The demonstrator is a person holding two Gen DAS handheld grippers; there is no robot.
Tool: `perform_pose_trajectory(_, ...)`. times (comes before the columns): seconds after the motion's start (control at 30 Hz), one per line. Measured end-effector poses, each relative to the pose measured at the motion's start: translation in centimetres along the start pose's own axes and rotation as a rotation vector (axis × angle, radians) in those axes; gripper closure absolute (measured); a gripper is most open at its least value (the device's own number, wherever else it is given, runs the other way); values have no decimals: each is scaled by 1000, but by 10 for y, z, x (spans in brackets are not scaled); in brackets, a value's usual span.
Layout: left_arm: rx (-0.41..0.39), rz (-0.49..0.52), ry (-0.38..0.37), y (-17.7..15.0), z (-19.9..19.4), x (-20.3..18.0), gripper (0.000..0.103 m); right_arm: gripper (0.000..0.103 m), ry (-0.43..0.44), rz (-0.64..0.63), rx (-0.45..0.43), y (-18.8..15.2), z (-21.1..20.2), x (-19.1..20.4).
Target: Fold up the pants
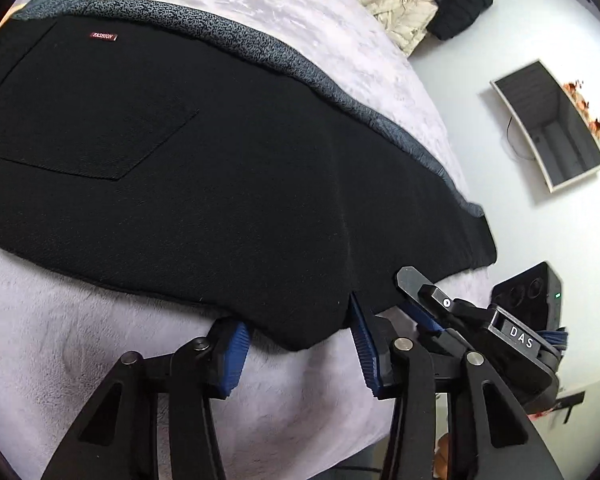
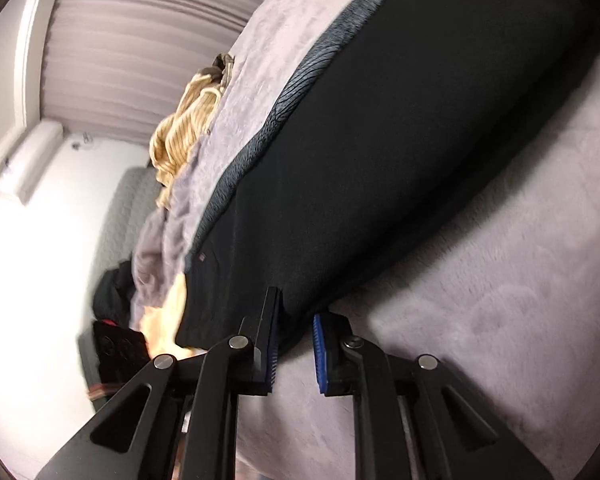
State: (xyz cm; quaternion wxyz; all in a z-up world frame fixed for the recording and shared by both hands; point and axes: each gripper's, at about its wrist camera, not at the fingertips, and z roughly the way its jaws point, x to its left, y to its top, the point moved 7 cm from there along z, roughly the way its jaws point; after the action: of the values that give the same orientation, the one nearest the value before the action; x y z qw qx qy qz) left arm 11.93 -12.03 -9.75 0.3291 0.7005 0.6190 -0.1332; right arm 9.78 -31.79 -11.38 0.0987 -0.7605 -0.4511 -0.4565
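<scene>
Left wrist only: pants (image 1: 220,160) label, pocket; both grippers (image 1: 300,344) (image 2: 294,344) spread w/ hem between.

The right gripper (image 2: 294,330) has its fingers (image 2: 323,354) parted around the near edge of the black pants (image 2: 400,152), which lie flat on the lilac bed (image 2: 500,280).

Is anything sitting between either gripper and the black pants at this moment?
Nothing visible. The left gripper and right gripper are both open at the near edge of the black pants, with cloth reaching between their fingers. Only bare blanket lies nearby.
</scene>
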Motion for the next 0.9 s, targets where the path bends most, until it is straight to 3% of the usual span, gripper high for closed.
perform_pose_trajectory(0.07, -3, 40, 39, -3, 4, 1, 55, 88, -49, -18, 20, -6, 3, -11)
perform_pose_trajectory(0.17, -48, 104, 86, -8, 3, -4, 55, 89, -5, -1, 33, -12, -1, -19)
perform_pose_trajectory(0.23, -58, 121, 96, -8, 2, -5, 55, 86, -33, -39, 37, -14, -16, -17)
perform_pose_trajectory(0.3, -59, 126, 95, -9, 1, -5, 55, 83, -70, -89, -6, -7, -38, -12)
perform_pose_trajectory(0.4, -68, 144, 119, -9, 4, -6, 54, 83, -158, -189, -146, 22, -78, 1)
perform_pose_trajectory(0.5, -78, 168, 155, -11, 5, -6, 53, 82, -247, -226, -179, 50, -84, 0)
perform_pose_trajectory(0.57, -85, 161, 192, -13, -1, -8, 44, 75, -359, -236, -151, 62, -70, -17)
perform_pose_trajectory(0.6, -95, 164, 215, -13, -7, -10, 32, 75, -416, -216, -115, 61, -59, -30)
perform_pose_trajectory(0.63, -118, 174, 245, -14, -14, -11, 25, 74, -400, -192, -113, 58, -54, -38)
perform_pose_trajectory(0.67, -146, 190, 274, -14, -22, -11, 23, 74, -378, -197, -156, 55, -56, -39)
perform_pose_trajectory(0.77, -188, 239, 352, -12, -38, -6, 23, 75, -402, -269, -172, 44, -58, -35)
perform_pose_trajectory(0.9, -195, 245, 405, -8, -45, 1, 23, 69, -404, -265, -114, 32, -56, -42)
